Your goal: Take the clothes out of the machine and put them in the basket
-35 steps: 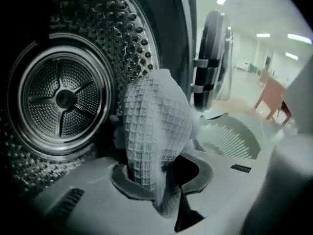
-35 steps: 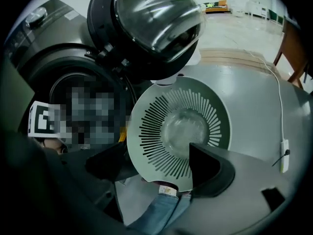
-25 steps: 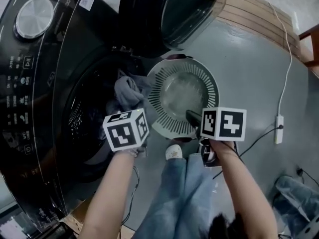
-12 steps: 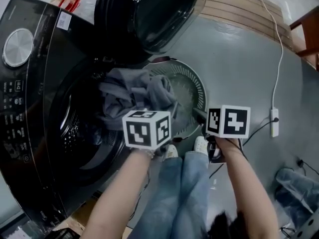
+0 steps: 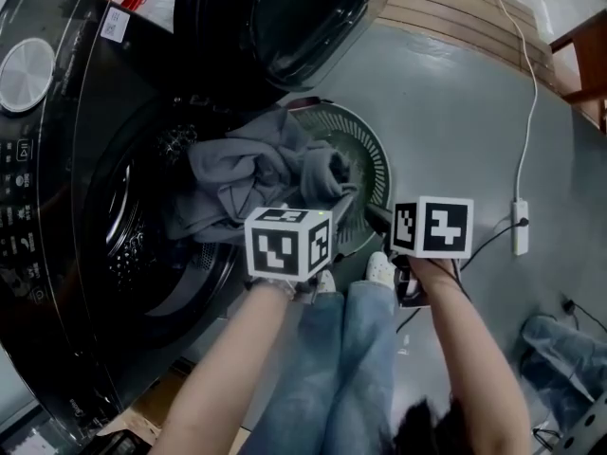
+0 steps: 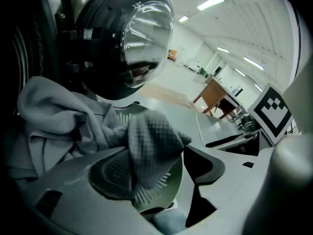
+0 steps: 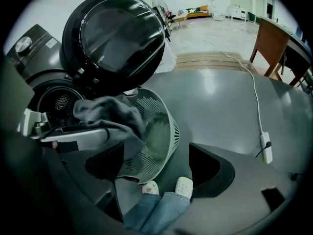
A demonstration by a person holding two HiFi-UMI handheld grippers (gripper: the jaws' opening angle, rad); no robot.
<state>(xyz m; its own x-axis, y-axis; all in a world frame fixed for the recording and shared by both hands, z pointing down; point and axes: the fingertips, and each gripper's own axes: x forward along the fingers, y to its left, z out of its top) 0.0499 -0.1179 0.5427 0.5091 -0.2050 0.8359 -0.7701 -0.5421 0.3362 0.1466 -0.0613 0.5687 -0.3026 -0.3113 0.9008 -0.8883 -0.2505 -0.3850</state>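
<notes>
Half done, I judge: from the machine (image 5: 85, 207) mouth across the basket (image 5: 377, 159) rim stretches one grey garment (image 5: 256, 173), not yet dropped in. My left gripper (image 6: 161, 173) has just been opening its jaws, cloth slack between them; the right gripper (image 7: 157, 168) gapes empty. Drum contents unseen.

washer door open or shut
Open: the door is swung clear of the drum mouth, with grey clothes trailing out over the basket rim.
</notes>
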